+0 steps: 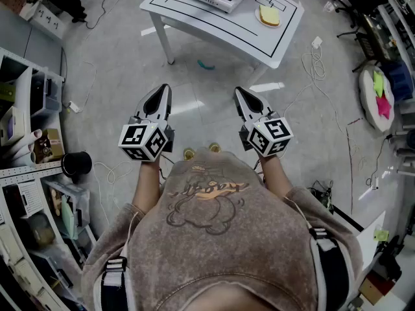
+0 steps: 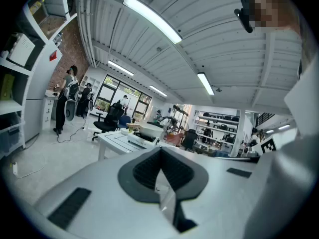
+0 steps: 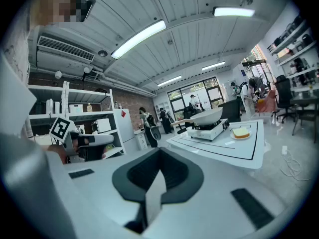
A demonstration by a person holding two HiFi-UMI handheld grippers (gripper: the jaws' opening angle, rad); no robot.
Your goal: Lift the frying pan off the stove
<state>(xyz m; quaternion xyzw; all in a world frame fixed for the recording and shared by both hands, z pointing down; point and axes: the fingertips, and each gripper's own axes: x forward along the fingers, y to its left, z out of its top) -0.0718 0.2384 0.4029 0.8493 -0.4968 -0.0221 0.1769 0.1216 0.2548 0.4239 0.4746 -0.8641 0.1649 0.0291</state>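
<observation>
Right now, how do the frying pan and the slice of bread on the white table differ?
The frying pan sits raised on the stove; the bread lies low beside it. The pan is the wider, a pale bowl with a long handle; the bread is a flat yellowish square. Both are on the white table, untouched.

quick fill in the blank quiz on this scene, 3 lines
1. The pan rests on the ____.
2. The left gripper and the right gripper are empty, and the jaws of both are ____.
3. In the head view the bread lies to the ____ of the pan.

Missing words: stove; shut; right
</observation>
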